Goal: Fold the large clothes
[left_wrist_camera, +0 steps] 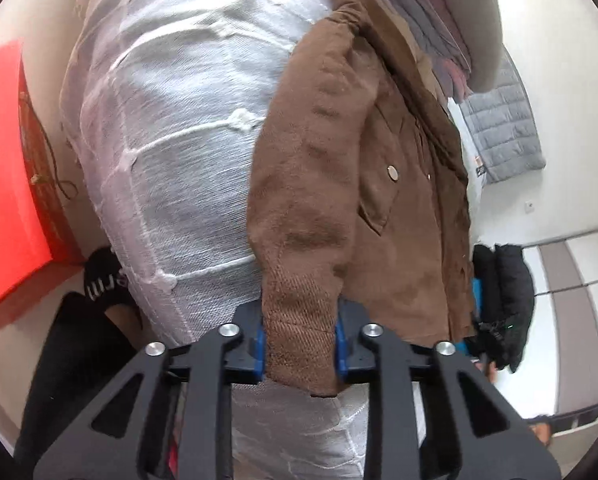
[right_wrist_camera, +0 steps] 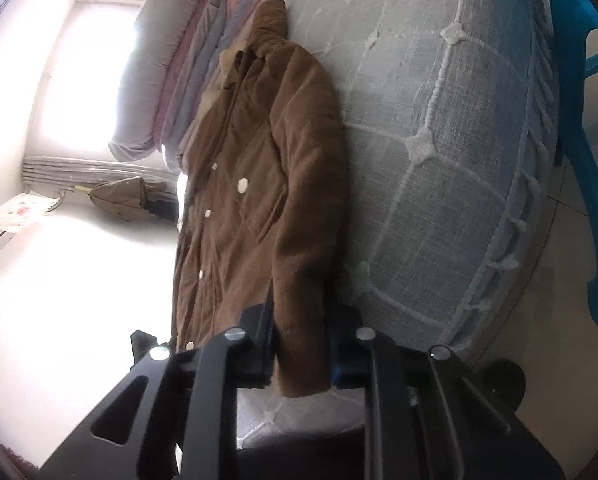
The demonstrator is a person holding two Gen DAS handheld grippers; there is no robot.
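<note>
A brown suede-like jacket (left_wrist_camera: 363,184) with round snap buttons lies spread on a grey-white quilted bed cover (left_wrist_camera: 171,120). My left gripper (left_wrist_camera: 299,344) is shut on the ribbed cuff of one sleeve (left_wrist_camera: 299,344), which runs between the blue pads. In the right wrist view the same jacket (right_wrist_camera: 259,168) lies along the bed cover (right_wrist_camera: 439,140). My right gripper (right_wrist_camera: 301,356) is shut on the end of the other sleeve (right_wrist_camera: 303,360). Both sleeves run straight back to the jacket body.
A stack of folded blankets (right_wrist_camera: 203,80) lies past the collar. A red box (left_wrist_camera: 3,184) stands left of the bed, a blue plastic chair (right_wrist_camera: 587,160) on the other side. A grey padded coat (left_wrist_camera: 503,128) hangs on the wall; dark clothes (left_wrist_camera: 503,292) lie below it.
</note>
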